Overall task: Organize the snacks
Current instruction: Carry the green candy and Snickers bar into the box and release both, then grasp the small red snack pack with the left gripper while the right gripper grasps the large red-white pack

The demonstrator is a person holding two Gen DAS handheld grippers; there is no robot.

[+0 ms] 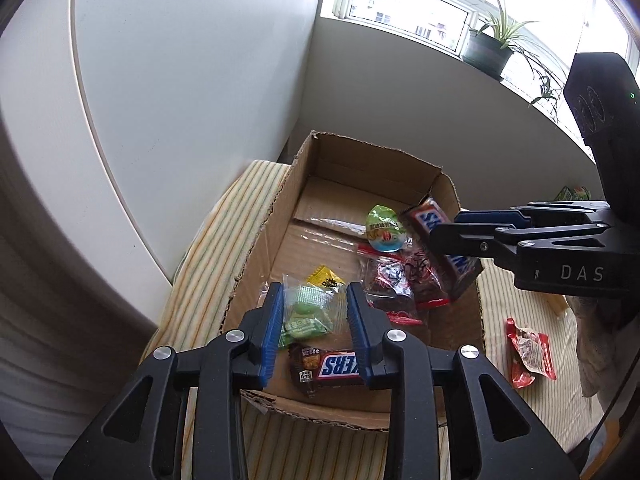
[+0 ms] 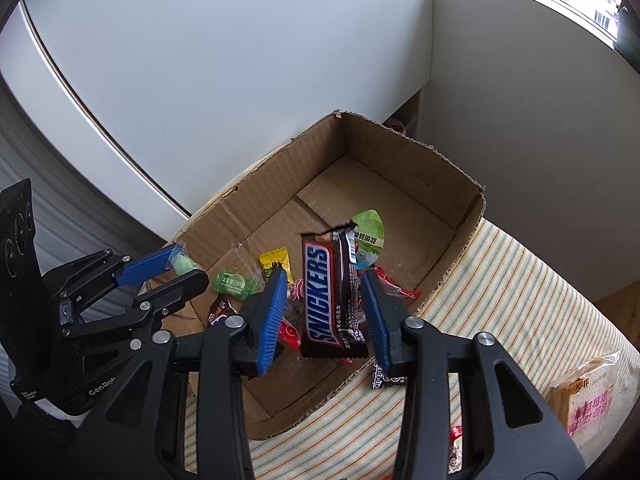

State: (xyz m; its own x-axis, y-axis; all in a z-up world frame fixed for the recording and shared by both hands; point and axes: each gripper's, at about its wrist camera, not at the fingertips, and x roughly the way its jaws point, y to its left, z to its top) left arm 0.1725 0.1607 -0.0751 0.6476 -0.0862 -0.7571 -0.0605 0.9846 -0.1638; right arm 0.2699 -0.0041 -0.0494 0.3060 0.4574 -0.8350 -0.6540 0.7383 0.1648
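Rough corrugated cardboard box (image 2: 400, 152), glossy plastic snack wrappers (image 2: 320, 292), striped woven cloth (image 2: 500, 300)

Bright daylight from the window (image 1: 408, 4), sharp centre, fisheye-bent edges

Green candy packet (image 1: 310, 312) between jaws over cardboard box (image 1: 260, 248).

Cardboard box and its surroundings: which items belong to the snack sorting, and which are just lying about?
Job: cardboard box, Snickers bar, green candy packet, red snack packet, pastry pack.
Lying about: potted plant, striped cloth.
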